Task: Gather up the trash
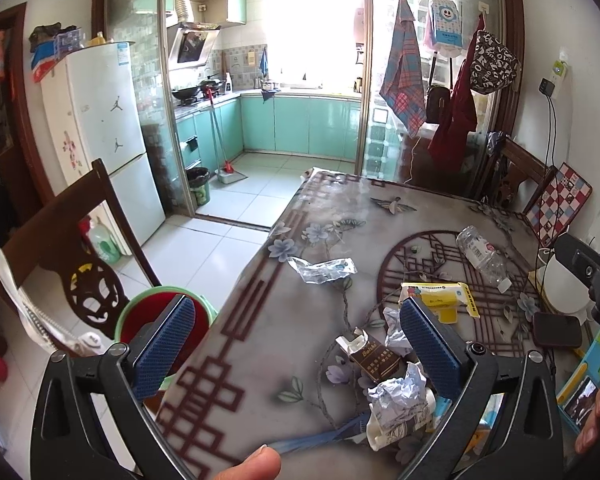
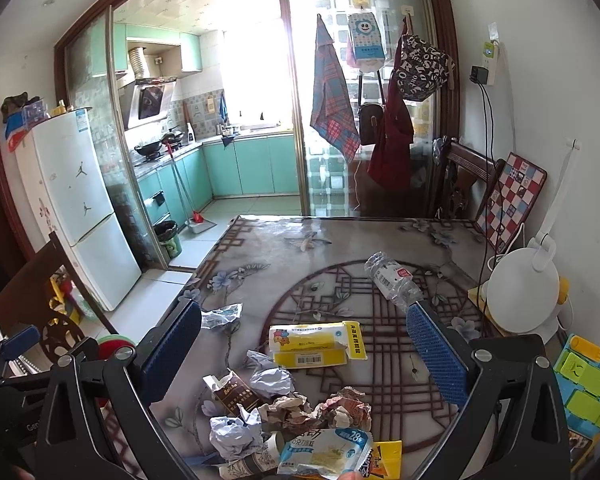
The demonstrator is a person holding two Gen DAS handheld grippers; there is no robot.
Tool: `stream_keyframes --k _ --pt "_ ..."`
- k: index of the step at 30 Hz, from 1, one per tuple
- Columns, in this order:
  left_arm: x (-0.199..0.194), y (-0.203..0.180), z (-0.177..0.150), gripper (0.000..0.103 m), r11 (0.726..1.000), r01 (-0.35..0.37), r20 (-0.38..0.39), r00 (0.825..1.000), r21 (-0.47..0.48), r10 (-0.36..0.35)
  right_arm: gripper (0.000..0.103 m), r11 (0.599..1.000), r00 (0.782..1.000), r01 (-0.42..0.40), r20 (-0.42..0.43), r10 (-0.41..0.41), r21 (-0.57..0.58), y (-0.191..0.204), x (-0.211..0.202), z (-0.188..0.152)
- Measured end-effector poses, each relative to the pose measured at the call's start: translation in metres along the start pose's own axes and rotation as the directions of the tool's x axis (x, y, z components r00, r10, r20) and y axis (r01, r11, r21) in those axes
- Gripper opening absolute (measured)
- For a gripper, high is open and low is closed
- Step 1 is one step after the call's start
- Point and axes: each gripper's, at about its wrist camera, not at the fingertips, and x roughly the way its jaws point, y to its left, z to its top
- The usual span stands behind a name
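Observation:
Trash lies scattered on the patterned table [image 1: 260, 360]: a crushed clear wrapper [image 1: 324, 270], an empty plastic bottle [image 1: 482, 256], a yellow tissue pack [image 1: 440, 300], a brown cigarette box [image 1: 374, 360], crumpled paper [image 1: 396, 396] and a paper cup [image 1: 392, 428]. My left gripper [image 1: 296, 344] hangs open over the table's left edge, empty. A red bin with a green rim [image 1: 160, 312] stands on the floor behind its left finger. My right gripper [image 2: 304, 354] is open and empty above the tissue pack [image 2: 316, 346], cigarette box [image 2: 232, 394], paper balls [image 2: 270, 378] and a snack bag [image 2: 328, 452]. The bottle [image 2: 392, 284] lies farther back.
A dark wooden chair [image 1: 80, 240] stands left of the table, with a white fridge [image 1: 100, 140] behind it. At the table's right edge are a white lamp base [image 2: 528, 292], a phone [image 1: 556, 330], a checkered cushion [image 2: 508, 204] and a colourful toy [image 2: 584, 384]. A thumb [image 1: 256, 464] shows below.

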Motion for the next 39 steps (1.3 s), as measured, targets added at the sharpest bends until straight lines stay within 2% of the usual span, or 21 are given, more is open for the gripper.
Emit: stream_keyframes --k 39 --pt "0.009 -0.011 -0.003 0.103 1.0 -0.016 -0.025 1.0 0.004 0.016 0.103 1.0 1.0 -0.012 -0.019 0.012 -0.023 0.002 0.016 -0.001"
